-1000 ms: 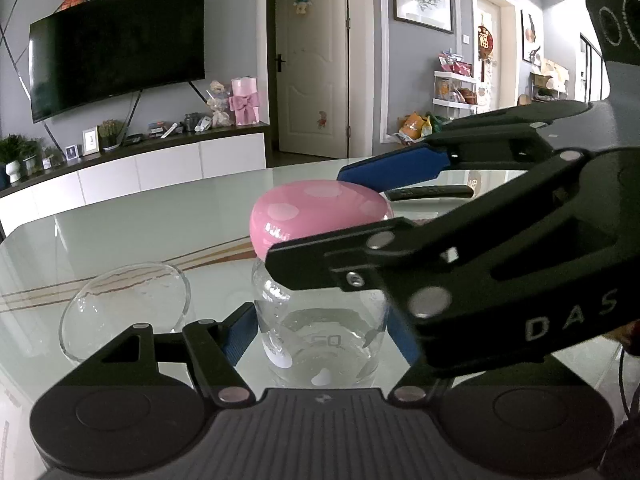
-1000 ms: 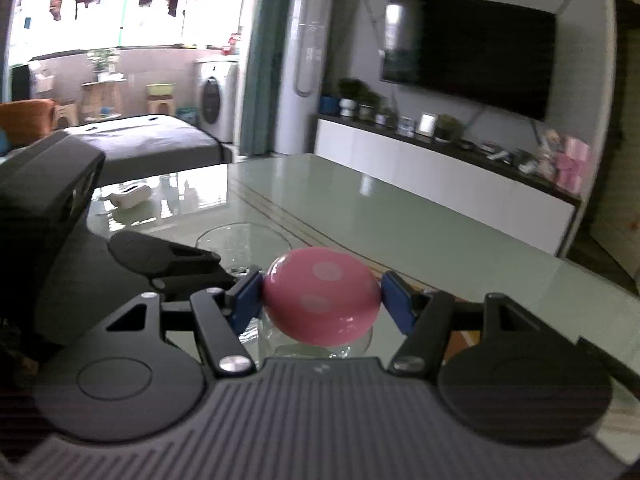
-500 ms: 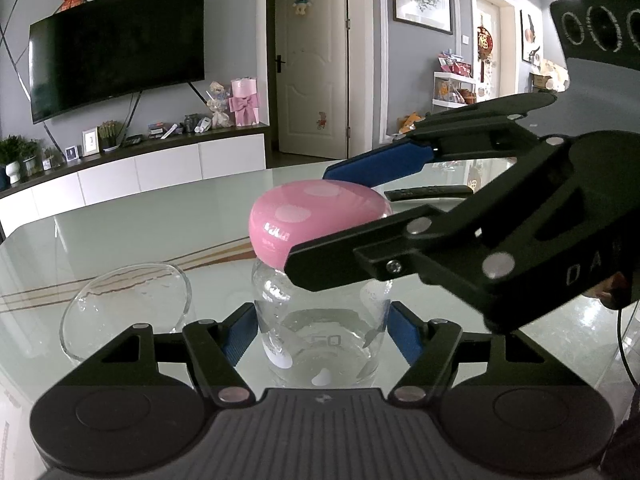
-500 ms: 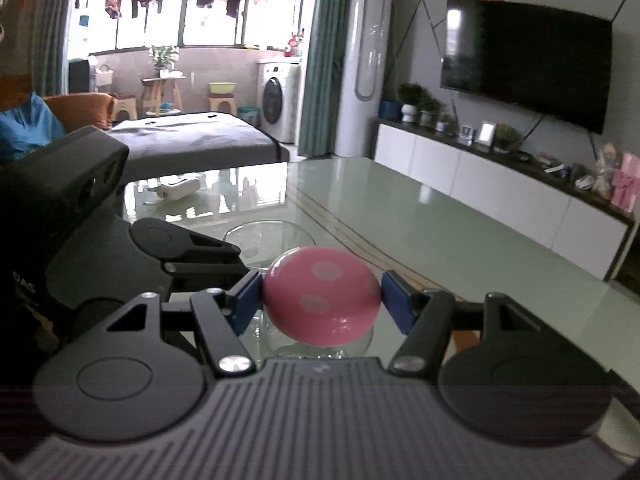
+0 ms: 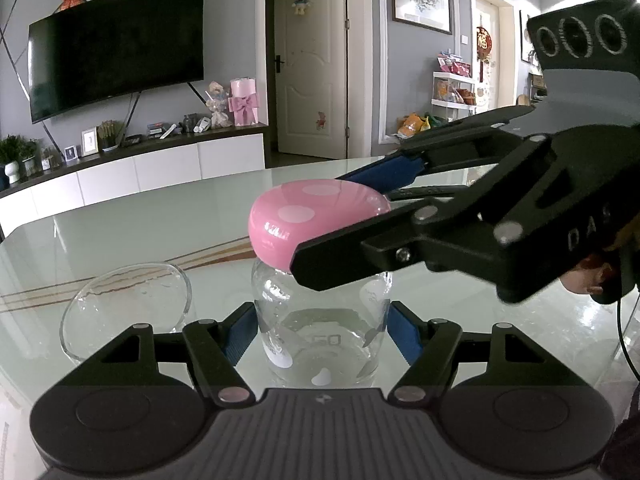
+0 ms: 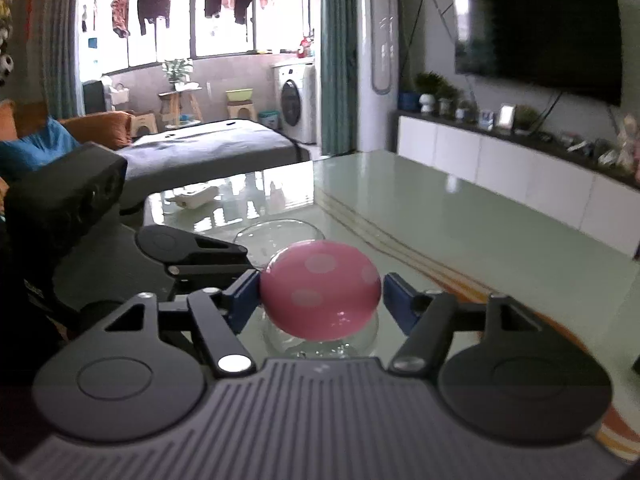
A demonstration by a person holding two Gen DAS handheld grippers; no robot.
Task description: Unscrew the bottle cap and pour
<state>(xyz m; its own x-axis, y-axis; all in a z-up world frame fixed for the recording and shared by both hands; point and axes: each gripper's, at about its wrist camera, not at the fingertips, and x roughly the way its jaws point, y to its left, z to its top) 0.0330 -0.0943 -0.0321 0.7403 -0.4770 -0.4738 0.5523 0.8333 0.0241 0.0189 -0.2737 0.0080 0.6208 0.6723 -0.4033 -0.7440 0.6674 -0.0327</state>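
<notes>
A clear glass bottle [image 5: 320, 344] with a pink dotted dome cap [image 5: 308, 220] stands on the glass table. My left gripper [image 5: 320, 330] is shut on the bottle's body, blue pads against both sides. My right gripper [image 6: 320, 294] is shut on the pink cap [image 6: 320, 288] from the side; in the left wrist view it reaches in from the right [image 5: 340, 224]. The cap sits tilted over the bottle's mouth. A clear glass bowl [image 5: 124, 308] stands just left of the bottle and shows behind the cap in the right wrist view [image 6: 280, 232].
The pale green glass table [image 5: 120, 232] stretches away toward a white TV cabinet [image 5: 132, 172]. A dark remote [image 5: 424, 192] lies behind the cap. A white object [image 6: 192, 198] lies at the table's far end in the right wrist view.
My right gripper has turned about the cap, its body swinging up and to the right in the left wrist view. The cap has rotated with it. The left gripper and bottle stay still.
</notes>
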